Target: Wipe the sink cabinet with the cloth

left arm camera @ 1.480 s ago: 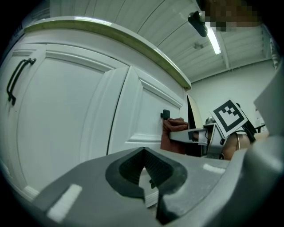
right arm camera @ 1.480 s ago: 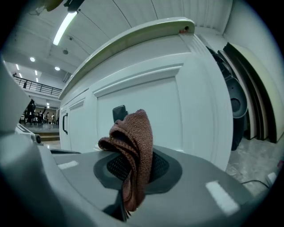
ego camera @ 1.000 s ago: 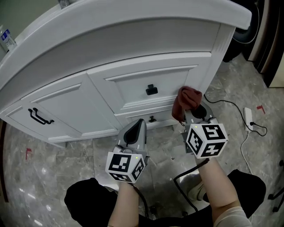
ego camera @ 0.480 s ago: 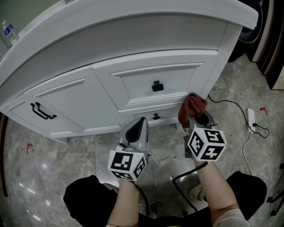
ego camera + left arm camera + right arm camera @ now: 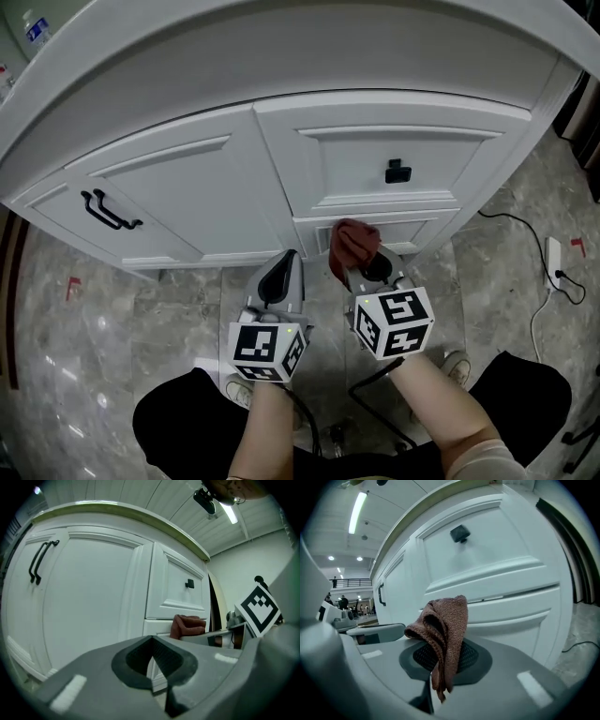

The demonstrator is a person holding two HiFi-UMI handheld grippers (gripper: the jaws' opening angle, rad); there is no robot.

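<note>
In the head view, at lower centre, the right gripper (image 5: pixel 364 272) holds a reddish-brown cloth (image 5: pixel 354 244) close to the white sink cabinet (image 5: pixel 206 178), under its black drawer knob (image 5: pixel 397 172) — the left gripper (image 5: pixel 281 278) is just left of it. The left gripper view shows jaws pressed together on nothing. The right gripper view shows jaws clamped on the cloth — a fold hangs down.

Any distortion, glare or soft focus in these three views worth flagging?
Head view: even light, the sink cabinet bowed by the wide lens, glossy reflections on the floor. Left gripper view: heavy fisheye, dark corners, the ceiling light blown out, near jaws soft. Right gripper view: same fisheye, bluish cast, cloth sharp.
</note>
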